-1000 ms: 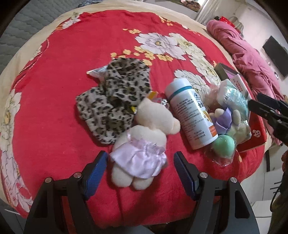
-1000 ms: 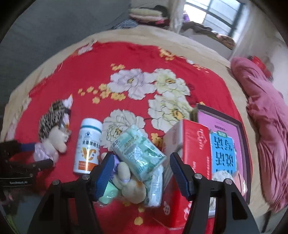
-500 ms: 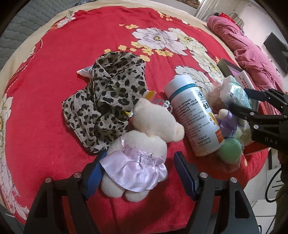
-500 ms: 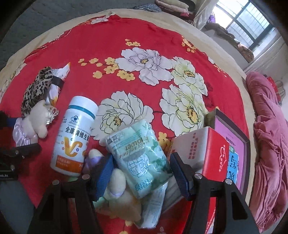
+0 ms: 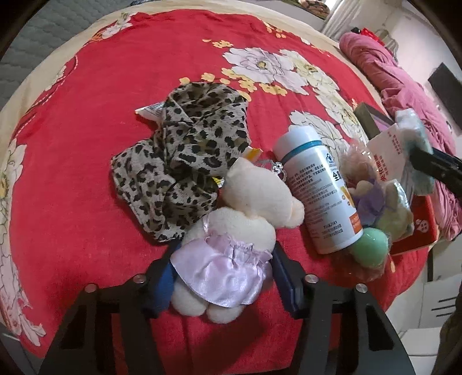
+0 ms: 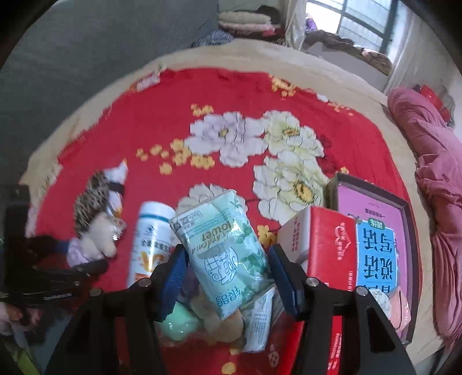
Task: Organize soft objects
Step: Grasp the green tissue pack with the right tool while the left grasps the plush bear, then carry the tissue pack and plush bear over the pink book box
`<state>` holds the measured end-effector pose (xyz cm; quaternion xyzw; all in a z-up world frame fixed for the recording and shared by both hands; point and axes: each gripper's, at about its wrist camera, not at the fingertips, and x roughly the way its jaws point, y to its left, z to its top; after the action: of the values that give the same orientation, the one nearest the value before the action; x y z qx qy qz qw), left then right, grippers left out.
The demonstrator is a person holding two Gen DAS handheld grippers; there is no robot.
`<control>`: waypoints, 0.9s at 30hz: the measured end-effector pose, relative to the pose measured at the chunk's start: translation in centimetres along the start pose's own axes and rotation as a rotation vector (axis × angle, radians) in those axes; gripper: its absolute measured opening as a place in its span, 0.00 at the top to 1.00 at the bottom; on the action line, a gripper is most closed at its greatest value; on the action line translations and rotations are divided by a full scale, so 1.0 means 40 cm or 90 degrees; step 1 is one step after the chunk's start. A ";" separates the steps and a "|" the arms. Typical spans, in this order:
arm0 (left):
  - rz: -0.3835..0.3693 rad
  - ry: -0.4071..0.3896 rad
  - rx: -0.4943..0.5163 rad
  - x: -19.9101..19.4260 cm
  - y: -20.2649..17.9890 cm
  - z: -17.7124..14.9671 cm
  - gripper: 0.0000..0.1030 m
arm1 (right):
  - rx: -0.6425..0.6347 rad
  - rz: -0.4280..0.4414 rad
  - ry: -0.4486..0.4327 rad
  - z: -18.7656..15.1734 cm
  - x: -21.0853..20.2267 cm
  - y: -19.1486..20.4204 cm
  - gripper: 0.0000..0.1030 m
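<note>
Bed covered by red blanket (image 5: 86, 129) with white and yellow flowers; cream border, grey quilted surface beyond. Pink bedding (image 6: 433, 173) off to the right, window (image 6: 355, 20) behind. My left gripper (image 5: 222, 271): jaws closing around the plush bear (image 5: 239, 230), pads at its lilac skirt. Right gripper (image 6: 228, 277): jaws closing, tissue pack (image 6: 225, 251) between them. Leopard cloth (image 5: 187, 155) just ahead of left jaws.

Open red blanket (image 5: 86, 144) left — bottle (image 5: 317, 190), red box (image 6: 329, 253) crowd right.
</note>
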<state>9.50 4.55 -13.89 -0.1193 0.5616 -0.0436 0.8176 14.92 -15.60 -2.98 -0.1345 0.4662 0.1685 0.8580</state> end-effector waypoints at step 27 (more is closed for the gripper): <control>-0.071 -0.095 0.103 -0.258 -0.285 0.028 0.46 | 0.151 0.011 -0.112 -0.075 -0.254 -0.197 0.44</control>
<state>7.49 -4.20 -1.38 -0.0871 0.4867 -0.1249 0.8602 10.76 -25.56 4.60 -0.0128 0.4071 0.1307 0.9039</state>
